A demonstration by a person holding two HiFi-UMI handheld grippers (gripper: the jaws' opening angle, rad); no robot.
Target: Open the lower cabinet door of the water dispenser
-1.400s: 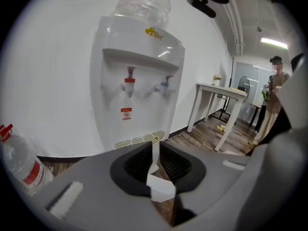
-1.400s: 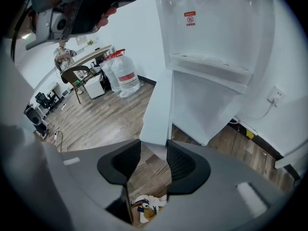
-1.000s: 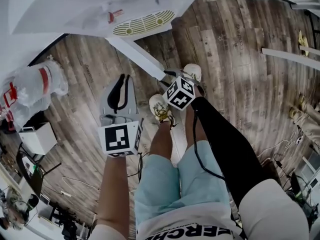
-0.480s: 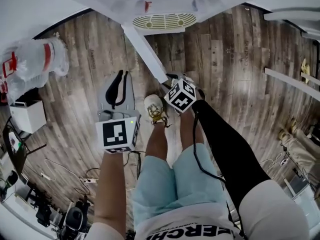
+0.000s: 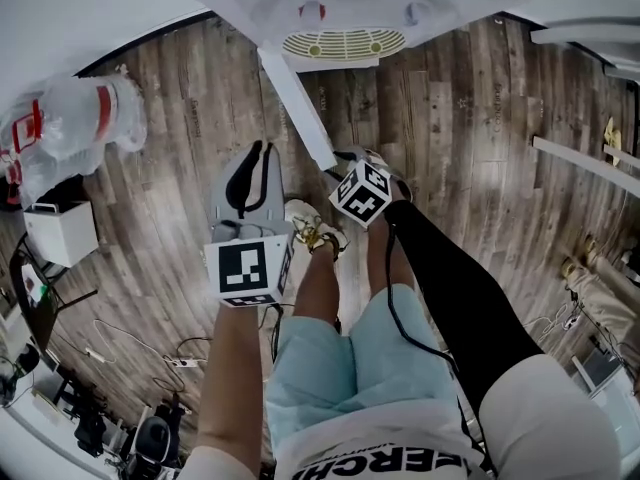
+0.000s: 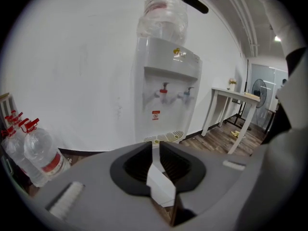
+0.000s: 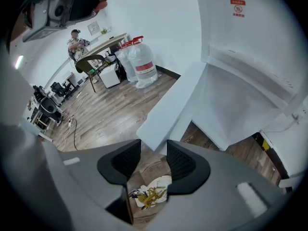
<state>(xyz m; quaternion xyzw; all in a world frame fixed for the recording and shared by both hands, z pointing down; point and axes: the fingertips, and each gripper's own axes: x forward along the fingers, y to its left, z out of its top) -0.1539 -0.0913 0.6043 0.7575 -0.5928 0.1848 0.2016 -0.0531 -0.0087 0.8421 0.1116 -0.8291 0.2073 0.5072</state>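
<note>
Dispenser (image 6: pixel 166 95) is set against a white wall, with a clear bottle on top, a red and a blue tap and a round drip grille below them. Lower door (image 5: pixel 297 108) is seen swung wide open, standing out from the dispenser's front over the wood floor (image 5: pixel 460 118); it is a plain white flat panel, with its thin edge shown in the head view. Cabinet (image 7: pixel 231 100) behind it is exposed, white inside; nothing can be made out in it.

Right gripper (image 7: pixel 153 146) is held at the door's free end; its jaws are apart by a clear gap, and the door's corner is seen right at the tips; contact cannot be told; nothing is clamped. A shoe (image 7: pixel 151 194) is seen on the floor through the gap.

Left gripper (image 6: pixel 156 149) is held left of the door, apart from it, and aimed at the dispenser; its jaws are parted by only a slit and nothing is gripped; the door's edge is seen through the slit, farther off.

Water bottles (image 5: pixel 80 118) with red labels are stood by the wall, left of the dispenser, well apart from the door.
</note>
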